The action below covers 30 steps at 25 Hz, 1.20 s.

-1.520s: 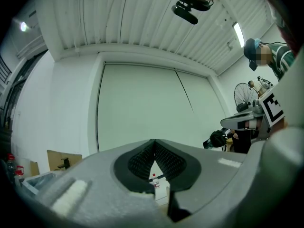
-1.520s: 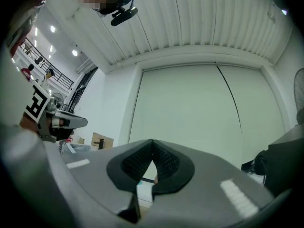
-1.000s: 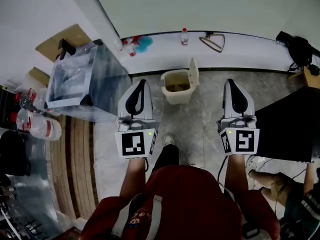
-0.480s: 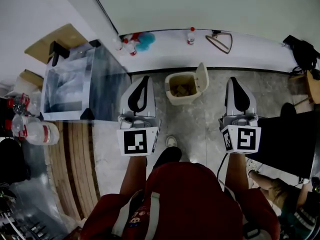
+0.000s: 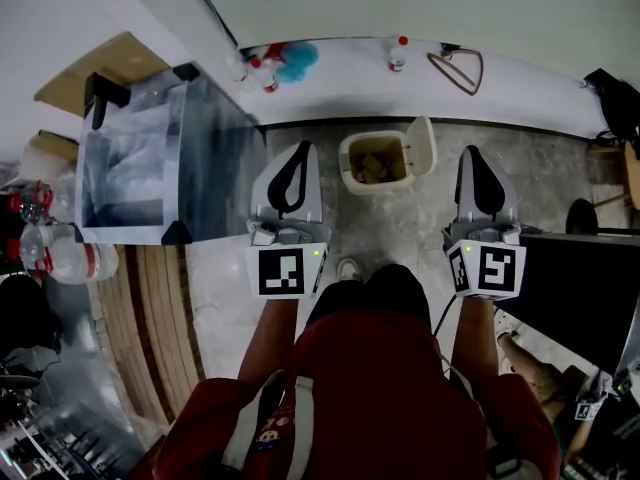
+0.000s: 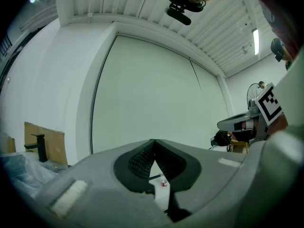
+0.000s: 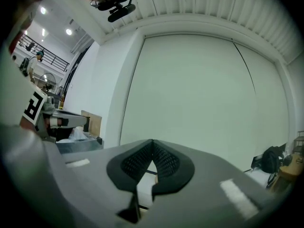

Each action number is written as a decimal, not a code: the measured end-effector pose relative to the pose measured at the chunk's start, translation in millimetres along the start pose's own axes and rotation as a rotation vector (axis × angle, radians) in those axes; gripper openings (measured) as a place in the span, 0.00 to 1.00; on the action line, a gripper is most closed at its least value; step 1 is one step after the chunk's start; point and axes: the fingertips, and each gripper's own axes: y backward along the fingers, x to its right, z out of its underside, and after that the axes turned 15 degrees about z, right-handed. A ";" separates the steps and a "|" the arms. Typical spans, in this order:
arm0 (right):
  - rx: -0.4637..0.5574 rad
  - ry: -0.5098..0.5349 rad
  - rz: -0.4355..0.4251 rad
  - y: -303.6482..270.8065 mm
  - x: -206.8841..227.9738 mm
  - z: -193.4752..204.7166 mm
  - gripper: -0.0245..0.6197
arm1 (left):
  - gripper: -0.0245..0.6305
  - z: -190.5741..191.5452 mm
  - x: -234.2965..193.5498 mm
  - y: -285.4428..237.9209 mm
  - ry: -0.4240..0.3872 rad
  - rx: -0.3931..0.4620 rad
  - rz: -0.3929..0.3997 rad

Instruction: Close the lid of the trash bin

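In the head view a small cream trash bin (image 5: 372,161) stands on the grey floor by the white wall ledge. Its lid (image 5: 421,145) is tipped up on the bin's right side, and some rubbish shows inside. My left gripper (image 5: 297,150) is level at the bin's left, apart from it, and is shut on nothing. My right gripper (image 5: 478,155) is level to the right of the lid, also shut and empty. In the left gripper view the left gripper (image 6: 153,142) shows its pads meeting at the tip. The right gripper (image 7: 152,142) looks the same in its own view. The bin appears in neither gripper view.
A clear plastic box (image 5: 140,158) sits on a wooden table at the left, with bottles (image 5: 62,254) beside it. The ledge (image 5: 520,96) carries a small bottle (image 5: 399,53), a hanger (image 5: 458,69) and a blue item (image 5: 296,61). A black tabletop (image 5: 585,288) is at the right.
Both grippers have moved forward toward the wall and now flank the bin, which sits closer between their tips. The lid still stands up.
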 end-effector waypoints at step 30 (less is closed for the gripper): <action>-0.663 -0.096 -0.170 -116.1 32.2 350.6 0.32 | 0.04 237.6 23.3 -156.5 0.196 -0.390 -0.034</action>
